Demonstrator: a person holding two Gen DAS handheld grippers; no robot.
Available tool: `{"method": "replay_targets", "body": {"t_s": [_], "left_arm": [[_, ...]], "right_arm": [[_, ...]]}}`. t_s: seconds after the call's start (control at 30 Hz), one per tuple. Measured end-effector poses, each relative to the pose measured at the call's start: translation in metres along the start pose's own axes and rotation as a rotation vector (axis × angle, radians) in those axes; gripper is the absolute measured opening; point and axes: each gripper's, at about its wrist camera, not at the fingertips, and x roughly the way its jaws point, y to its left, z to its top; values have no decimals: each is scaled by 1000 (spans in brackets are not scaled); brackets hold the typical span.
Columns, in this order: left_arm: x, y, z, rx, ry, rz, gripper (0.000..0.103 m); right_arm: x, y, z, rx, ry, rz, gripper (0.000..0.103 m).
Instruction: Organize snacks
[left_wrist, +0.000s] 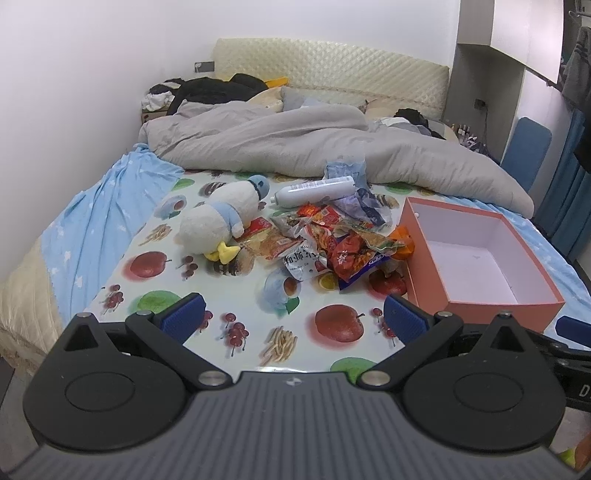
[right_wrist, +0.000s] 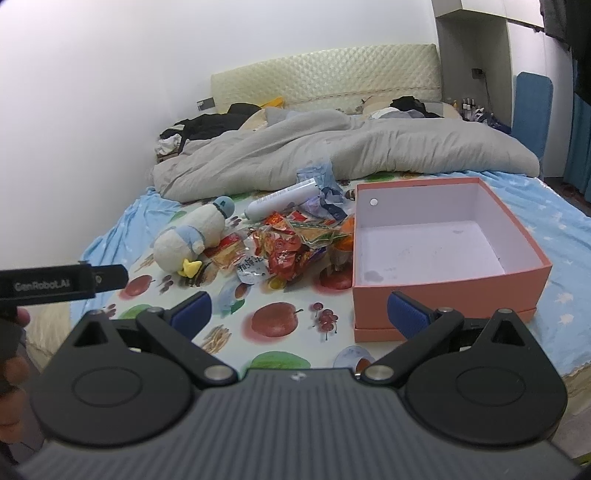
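Bed (left_wrist: 92, 221) scene: pink box (right_wrist: 443, 291) empty; snack pile (left_wrist: 325, 243) just left of box, untouched. Left gripper (left_wrist: 291, 317), right gripper (right_wrist: 299, 314) both spread wide, holding nothing.

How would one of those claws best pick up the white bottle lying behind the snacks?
Probably around the middle of the bottle, from above, with the fingers across its narrow width. It lies on its side, so its round body is exposed on top, while the snack pile crowds its near side and crumpled wrappers cover its far end.
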Motion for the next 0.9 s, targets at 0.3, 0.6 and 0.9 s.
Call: {"method": "replay_targets", "body": {"t_s": [0.3,0.6,0.9], "left_arm": [[7,-2,-1,5,13,-6,103],[11,-4,-6,27,-1,-18,103],[20,3,-9,9,26,-44,103]], "right_arm": [[2,-2,0,30,-2,-10,103],[6,0,-7,15,-11,-22,103],[9,-5,-9,53,-3,3,103]]}}
